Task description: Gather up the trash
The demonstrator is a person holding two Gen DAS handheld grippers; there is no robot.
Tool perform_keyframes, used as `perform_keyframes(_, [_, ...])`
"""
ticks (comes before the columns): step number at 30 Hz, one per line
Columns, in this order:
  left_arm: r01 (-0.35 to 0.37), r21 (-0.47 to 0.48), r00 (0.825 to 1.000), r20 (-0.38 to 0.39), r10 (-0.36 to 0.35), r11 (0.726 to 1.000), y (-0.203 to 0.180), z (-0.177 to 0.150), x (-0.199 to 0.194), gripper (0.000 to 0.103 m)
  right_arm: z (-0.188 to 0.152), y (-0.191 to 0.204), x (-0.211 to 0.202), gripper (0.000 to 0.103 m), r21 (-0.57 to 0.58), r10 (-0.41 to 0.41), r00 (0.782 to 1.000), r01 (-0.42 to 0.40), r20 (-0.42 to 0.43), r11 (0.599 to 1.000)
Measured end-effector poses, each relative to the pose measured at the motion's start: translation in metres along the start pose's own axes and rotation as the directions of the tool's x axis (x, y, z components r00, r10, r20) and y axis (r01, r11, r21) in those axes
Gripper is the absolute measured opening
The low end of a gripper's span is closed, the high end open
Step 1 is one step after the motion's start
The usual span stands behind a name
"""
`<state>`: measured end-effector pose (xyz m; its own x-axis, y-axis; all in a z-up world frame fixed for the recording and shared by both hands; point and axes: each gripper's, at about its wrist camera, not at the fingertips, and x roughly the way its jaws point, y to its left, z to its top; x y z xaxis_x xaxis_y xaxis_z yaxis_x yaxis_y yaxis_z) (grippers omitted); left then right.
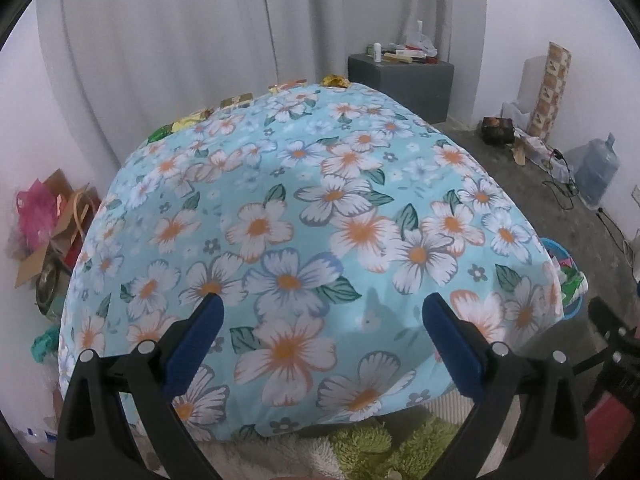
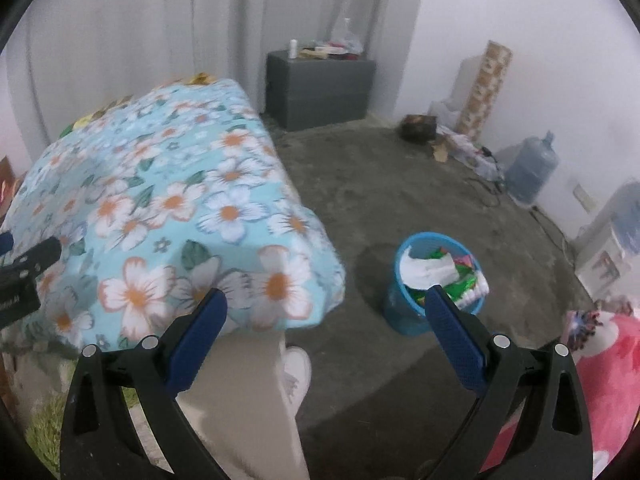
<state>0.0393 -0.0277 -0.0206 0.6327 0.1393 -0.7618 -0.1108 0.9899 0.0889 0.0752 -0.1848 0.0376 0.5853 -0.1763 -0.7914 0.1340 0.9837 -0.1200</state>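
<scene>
1. The left gripper (image 1: pixel 320 320) hangs over the near edge of the table's floral cloth (image 1: pixel 304 208), its fingers spread apart and holding nothing.
2. The right gripper (image 2: pixel 326 316) is likewise spread wide and empty, off the table's right corner.
3. Crumpled wrappers (image 1: pixel 236 100) lie along the table's far edge.
4. The blue bin (image 2: pixel 404 312), stuffed with paper and wrappers, stands on the floor (image 2: pixel 400 200) right of the table.

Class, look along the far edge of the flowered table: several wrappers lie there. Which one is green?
The leftmost wrapper, at the far-left corner of the flowered table; the other wrappers along that edge look yellow, gold or brown.
</scene>
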Motion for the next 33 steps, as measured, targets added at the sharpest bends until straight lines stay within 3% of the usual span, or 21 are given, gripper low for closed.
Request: perform_keyframes(33, [-0.001,0.019,1.0,-0.01,0.001,1.0,-0.005,0.001,0.0,0.097,-0.001,-0.008,-0.001,0.095,0.015,-0.025,1.0,0.025,-0.01,1.0])
